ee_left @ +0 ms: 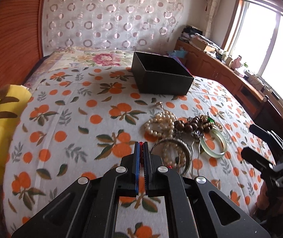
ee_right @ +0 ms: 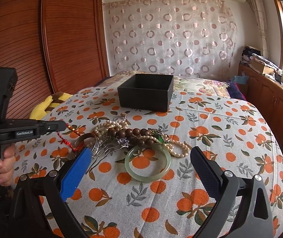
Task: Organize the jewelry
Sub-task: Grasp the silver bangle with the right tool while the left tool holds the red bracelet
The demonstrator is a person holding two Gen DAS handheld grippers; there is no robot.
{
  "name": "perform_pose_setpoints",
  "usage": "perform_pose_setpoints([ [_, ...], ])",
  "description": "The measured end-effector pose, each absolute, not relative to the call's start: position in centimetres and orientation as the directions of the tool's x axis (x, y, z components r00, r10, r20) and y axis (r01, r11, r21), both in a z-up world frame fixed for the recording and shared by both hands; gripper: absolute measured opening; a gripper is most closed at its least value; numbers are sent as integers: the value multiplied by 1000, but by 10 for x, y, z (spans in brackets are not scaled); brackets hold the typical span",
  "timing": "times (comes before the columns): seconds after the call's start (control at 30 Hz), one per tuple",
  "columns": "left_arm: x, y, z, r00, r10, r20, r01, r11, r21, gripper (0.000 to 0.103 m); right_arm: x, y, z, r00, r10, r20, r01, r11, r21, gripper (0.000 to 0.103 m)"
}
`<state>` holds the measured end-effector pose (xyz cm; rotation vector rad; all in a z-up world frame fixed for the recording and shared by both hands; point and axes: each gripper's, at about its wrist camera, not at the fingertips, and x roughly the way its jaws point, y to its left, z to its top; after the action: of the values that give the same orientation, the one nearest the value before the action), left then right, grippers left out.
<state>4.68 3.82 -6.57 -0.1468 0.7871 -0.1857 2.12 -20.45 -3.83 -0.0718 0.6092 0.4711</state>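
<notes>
Clamped nearly together, the jaws of the left gripper [ee_left: 141, 148] pinch a red beaded string [ee_right: 70, 136] trailing toward the heap; the right gripper [ee_right: 141, 165] hangs wide open and empty. Jewelry lies heaped on the orange-print bedspread [ee_right: 211, 178]: pearl strands [ee_left: 161, 124], dark wooden beads [ee_right: 129, 133] and a pale green jade bangle [ee_right: 147, 163]. That bangle lies flat directly between and ahead of the right fingers, nearer that hand. Beyond the heap waits the open black box [ee_right: 146, 94], seemingly empty.
</notes>
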Motion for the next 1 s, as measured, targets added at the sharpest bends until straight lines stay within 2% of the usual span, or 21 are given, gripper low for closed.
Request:
perform_pose_setpoints([
  [0.13,38,41,-66,697,-202,-688,101,978,-184,2,22,-199,-38,708,414,-573,-463,884,66,101],
  [0.2,37,42,-68,695,-195,-692,98,979,-177,2,24,-195,-37,697,426,-577,-483,874,62,94],
  [0.47,35,49,-77,683,-167,-711,75,984,-159,2,50,-164,-40,599,482,-640,-577,814,74,45],
  [0.57,35,48,-79,683,-170,-710,76,984,-163,2,59,-148,-47,552,492,-673,-610,789,76,36],
  [0.67,35,47,-80,684,-173,-709,79,983,-163,2,62,-136,-52,512,502,-697,-632,769,90,31],
  [1.0,34,43,-80,687,-181,-704,90,982,-165,2,65,-107,-65,460,473,-752,-674,737,52,25],
])
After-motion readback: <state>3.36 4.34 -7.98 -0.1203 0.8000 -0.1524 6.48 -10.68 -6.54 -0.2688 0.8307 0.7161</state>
